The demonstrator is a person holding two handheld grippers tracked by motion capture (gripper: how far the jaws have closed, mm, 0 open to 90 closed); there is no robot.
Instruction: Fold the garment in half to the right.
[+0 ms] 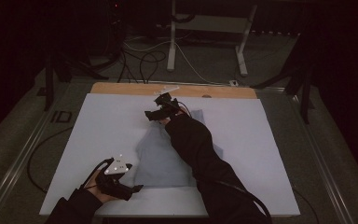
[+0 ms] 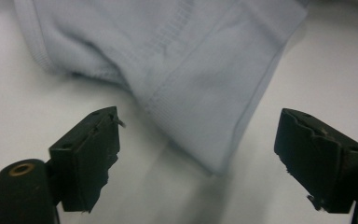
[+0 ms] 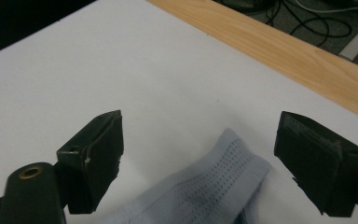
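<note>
Left hand-held gripper (image 1: 133,189) sits at the near-left corner of the pale blue garment (image 1: 165,161), jaws apart, nothing in them. Its own view has the garment's hemmed corner (image 2: 214,158) lying between the jaws, so it looks lined up for a corner pinch. Garment lies crumpled mid-surface on the white surface (image 1: 98,130). Right hand-held gripper (image 1: 156,113) reaches past the garment's far end, jaws apart over a ribbed cuff or collar edge (image 3: 228,172), likely for the matching grab. Right forearm (image 1: 200,149) crosses over the garment, hiding its middle. Beyond the garment: wooden edge strip (image 1: 121,88), floor cables (image 1: 144,60), a white frame (image 1: 205,23).
</note>
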